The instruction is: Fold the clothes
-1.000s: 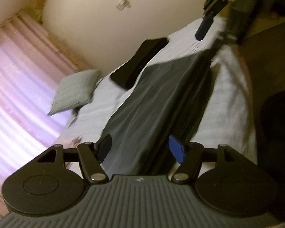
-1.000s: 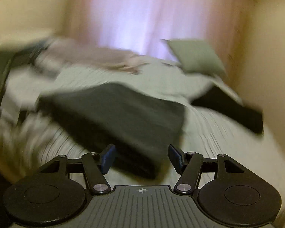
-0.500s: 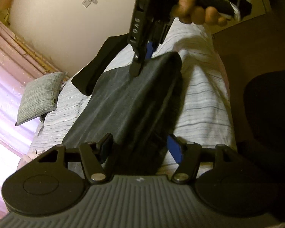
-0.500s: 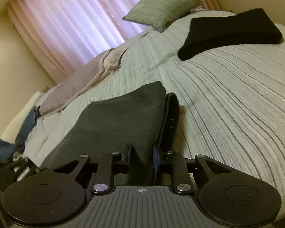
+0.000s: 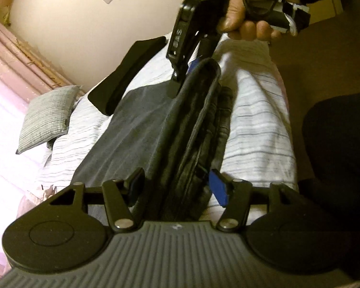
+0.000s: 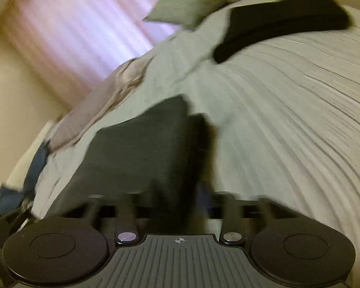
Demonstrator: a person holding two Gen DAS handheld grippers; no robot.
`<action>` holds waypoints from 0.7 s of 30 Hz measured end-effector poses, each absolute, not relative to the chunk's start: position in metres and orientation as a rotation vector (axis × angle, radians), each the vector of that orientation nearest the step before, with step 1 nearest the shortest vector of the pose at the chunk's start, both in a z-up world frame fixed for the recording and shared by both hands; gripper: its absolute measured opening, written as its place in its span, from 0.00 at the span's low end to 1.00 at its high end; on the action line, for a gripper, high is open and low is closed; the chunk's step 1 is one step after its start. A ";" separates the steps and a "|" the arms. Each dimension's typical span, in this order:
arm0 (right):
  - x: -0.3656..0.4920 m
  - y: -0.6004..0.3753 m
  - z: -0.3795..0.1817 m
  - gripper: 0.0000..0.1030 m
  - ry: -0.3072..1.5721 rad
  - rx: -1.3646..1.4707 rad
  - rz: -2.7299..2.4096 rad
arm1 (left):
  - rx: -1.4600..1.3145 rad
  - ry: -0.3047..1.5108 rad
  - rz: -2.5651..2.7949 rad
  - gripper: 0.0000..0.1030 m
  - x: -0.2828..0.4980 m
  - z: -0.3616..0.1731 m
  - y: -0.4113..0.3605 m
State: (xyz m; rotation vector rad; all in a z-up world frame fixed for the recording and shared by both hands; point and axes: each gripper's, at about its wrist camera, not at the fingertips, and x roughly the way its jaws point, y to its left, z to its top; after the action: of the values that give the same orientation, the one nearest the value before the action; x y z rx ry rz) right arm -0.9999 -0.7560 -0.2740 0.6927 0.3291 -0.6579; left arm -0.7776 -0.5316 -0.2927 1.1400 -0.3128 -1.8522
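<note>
Lying mid-frame on the striped bed (image 5: 256,129), the dark garment (image 5: 141,129) passes between the left gripper (image 5: 177,187)'s released jaws; the right gripper (image 5: 192,72), top centre, pinches its far edge.

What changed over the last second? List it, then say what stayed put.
The right gripper swung in from off the bed, clamped the far end of the grey garment and raised its edge into a ridge. Its view is blurred now, and its jaws look wider apart, though that is unclear. The left gripper stayed open astride the near end. The black folded garment and pillow did not move.
</note>
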 end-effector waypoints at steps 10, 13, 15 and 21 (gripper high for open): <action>-1.005 -0.713 -0.255 0.51 0.219 0.539 -0.660 | 0.896 -0.204 -1.830 0.55 -0.744 -0.241 -0.532; -0.993 -0.708 -0.270 0.51 0.251 0.561 -0.580 | 0.891 -0.132 -1.773 0.55 -0.726 -0.243 -0.544; -0.985 -0.707 -0.301 0.49 0.368 0.581 -0.586 | 0.942 -0.008 -1.756 0.54 -0.713 -0.260 -0.556; -0.985 -0.709 -0.289 0.49 0.421 0.553 -0.582 | 0.913 0.078 -1.782 0.53 -0.703 -0.264 -0.559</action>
State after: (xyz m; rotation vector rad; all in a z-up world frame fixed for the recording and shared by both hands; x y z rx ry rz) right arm -0.9852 -0.7086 -0.2888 0.5527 0.4205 -0.5818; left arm -0.7032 -0.5590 -0.2635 0.9128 0.0783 -1.7825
